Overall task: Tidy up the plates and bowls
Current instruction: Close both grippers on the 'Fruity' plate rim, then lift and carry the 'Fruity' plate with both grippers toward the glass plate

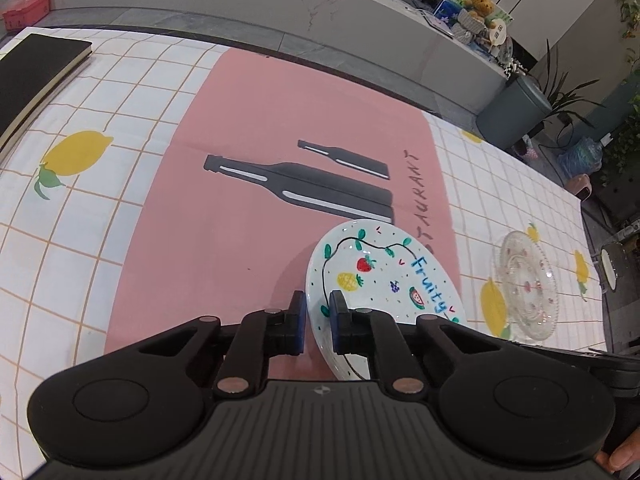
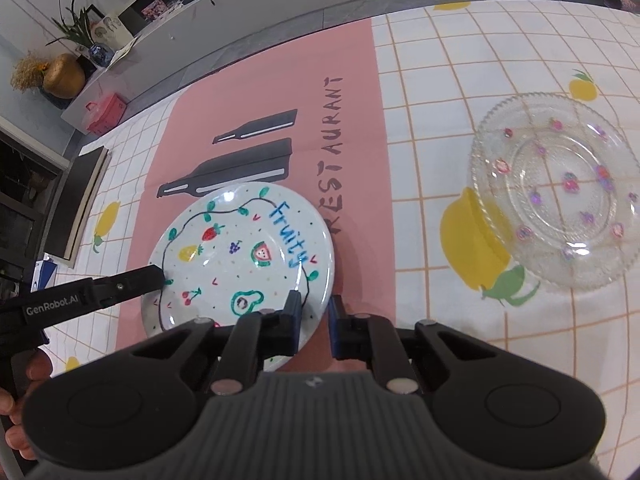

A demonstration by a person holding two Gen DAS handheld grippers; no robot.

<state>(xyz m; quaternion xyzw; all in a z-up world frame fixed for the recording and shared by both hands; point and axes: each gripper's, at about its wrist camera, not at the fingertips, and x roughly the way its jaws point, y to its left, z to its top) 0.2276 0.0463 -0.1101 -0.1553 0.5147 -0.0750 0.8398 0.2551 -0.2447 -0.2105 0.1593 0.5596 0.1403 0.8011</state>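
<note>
The counter [image 1: 120, 240] is covered with a white checked cloth printed with lemons and fills most of both views. On it lies a pink placemat [image 1: 240, 120] with two dark bottles and the word RESTAURANT, in the middle of each frame.

The white painted plate [image 2: 240, 248], with fruit drawings and the word "Fruity", sits at the lower centre of the right wrist view, over the lower right part of the placemat. In the left wrist view it is at the lower right of centre and looks tilted. The clear glass plate [image 2: 560, 196] with small pink flowers lies well apart from it, on the cloth at the right of the frame.

The left claw [image 1: 319, 312] is clamped on the near left rim of the painted plate. In the right wrist view it enters from the left edge. The right claw [image 2: 314, 312] is clamped on the plate's near right rim.

A black book [image 1: 36, 76] lies at the upper left of the left wrist view.
</note>
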